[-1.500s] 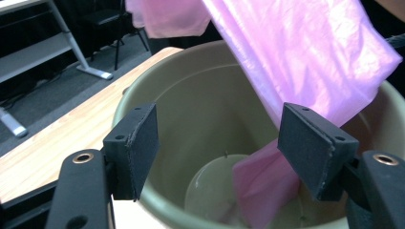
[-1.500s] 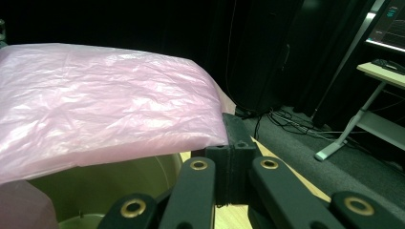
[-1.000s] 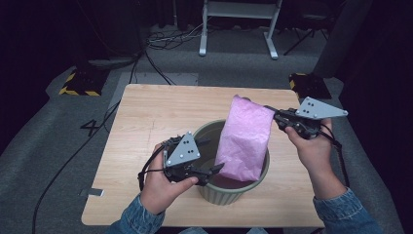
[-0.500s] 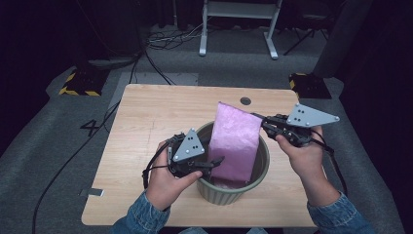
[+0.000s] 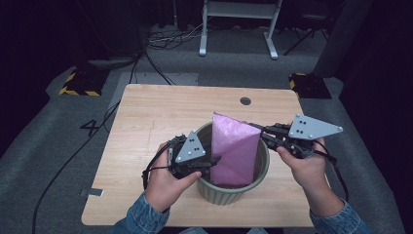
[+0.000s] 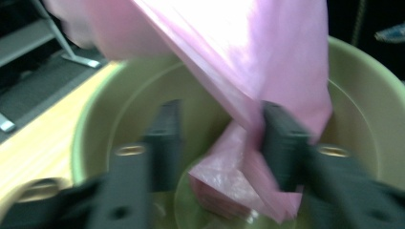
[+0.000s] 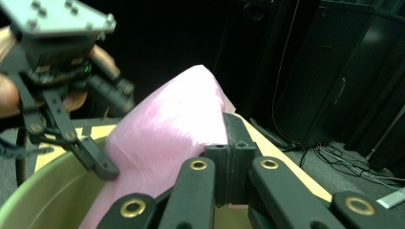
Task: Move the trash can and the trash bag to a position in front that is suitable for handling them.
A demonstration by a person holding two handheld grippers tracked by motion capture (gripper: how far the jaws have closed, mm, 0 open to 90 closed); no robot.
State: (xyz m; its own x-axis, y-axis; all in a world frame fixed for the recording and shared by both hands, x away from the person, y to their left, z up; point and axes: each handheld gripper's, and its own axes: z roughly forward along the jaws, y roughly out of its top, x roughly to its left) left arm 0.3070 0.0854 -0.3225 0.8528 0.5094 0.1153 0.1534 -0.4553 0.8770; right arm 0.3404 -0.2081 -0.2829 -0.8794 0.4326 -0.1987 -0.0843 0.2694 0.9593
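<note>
So this looks like lining the green bin (image 5: 234,187) with the pink bag (image 5: 237,151), and it's maybe halfway there: the bag's bottom is down inside the bin, centre of the high view, but the top stands up unopened and nothing is folded over the rim yet. The right hand-held gripper (image 7: 232,143) is clamped tight on the bag's upper edge. The left hand-held gripper (image 6: 222,138) has just been closing, jaws partly apart astride a fold. The left gripper view is blurry, so actual contact is hard to call.
</note>
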